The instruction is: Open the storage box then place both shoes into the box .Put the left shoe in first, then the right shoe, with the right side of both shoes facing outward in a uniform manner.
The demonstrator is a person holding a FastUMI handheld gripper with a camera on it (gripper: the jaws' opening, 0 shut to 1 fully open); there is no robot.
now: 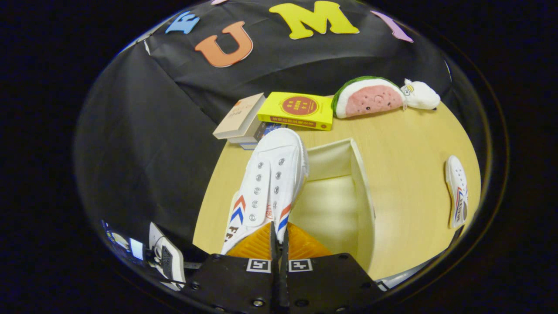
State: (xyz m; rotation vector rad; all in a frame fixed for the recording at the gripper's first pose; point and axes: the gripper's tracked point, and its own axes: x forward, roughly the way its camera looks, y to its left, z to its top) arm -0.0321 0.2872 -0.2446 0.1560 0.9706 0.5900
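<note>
White shoe (pixel 272 183) pinched by hand-held gripper (pixel 279 237) over open storage box (pixel 364 192); second shoe (pixel 456 192) well apart.

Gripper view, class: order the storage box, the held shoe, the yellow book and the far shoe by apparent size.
1. storage box
2. held shoe, inflated by nearness
3. yellow book
4. far shoe
The hand-held gripper clamps the held shoe.

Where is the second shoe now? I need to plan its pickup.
In the gripper view, the second shoe lies on the table, right of the open storage box, well apart from the held shoe.
</note>
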